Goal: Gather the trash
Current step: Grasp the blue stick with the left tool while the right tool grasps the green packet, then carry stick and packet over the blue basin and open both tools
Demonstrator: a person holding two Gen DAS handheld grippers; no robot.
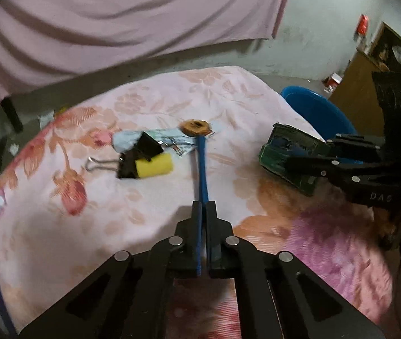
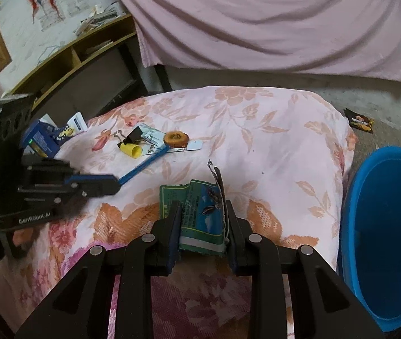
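Left claw (image 1: pixel 204 209) grips blue stick (image 1: pixel 201 166).

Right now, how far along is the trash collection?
Nothing shows as binned: the visible inside of the blue tub is bare. In hand: the left tool is shut on a blue stick, and the right tool clamps a green wrapper. Left on the floral cloth: a yellow cylinder, binder clips, a brown ring and a flat packet.
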